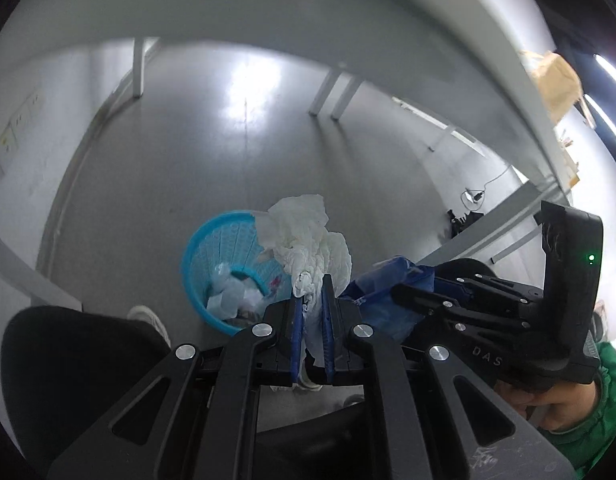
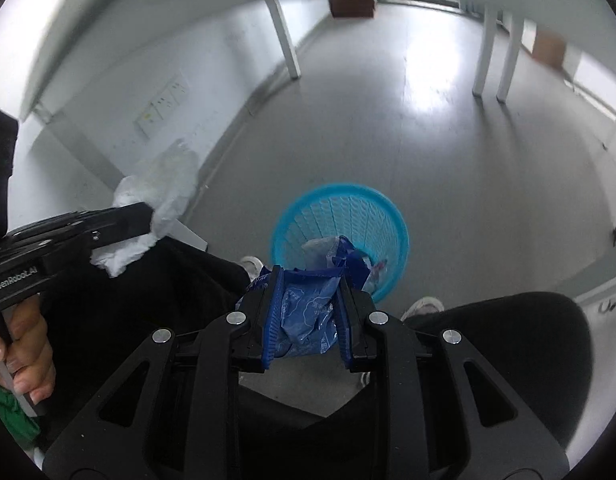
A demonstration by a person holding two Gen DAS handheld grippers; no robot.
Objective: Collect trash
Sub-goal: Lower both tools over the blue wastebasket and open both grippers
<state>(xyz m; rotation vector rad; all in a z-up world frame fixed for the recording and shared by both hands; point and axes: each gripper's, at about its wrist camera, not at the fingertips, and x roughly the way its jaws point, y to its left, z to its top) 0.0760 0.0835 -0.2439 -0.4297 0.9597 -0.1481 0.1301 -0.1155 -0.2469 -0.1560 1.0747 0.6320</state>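
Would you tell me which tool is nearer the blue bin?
Right, probably. The right tool holds a blue wrapper near the bin's rim; the left tool is offset.

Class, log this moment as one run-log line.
left tongs: crumpled white tissue | right tongs: crinkled blue plastic wrapper | above blue plastic mesh bin

Glare patches on the floor, fisheye-bent edges, slight motion blur.

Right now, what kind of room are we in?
Probably an office or workroom: white desks on thin legs, a bare grey floor, wall sockets, and a blue mesh wastebasket.
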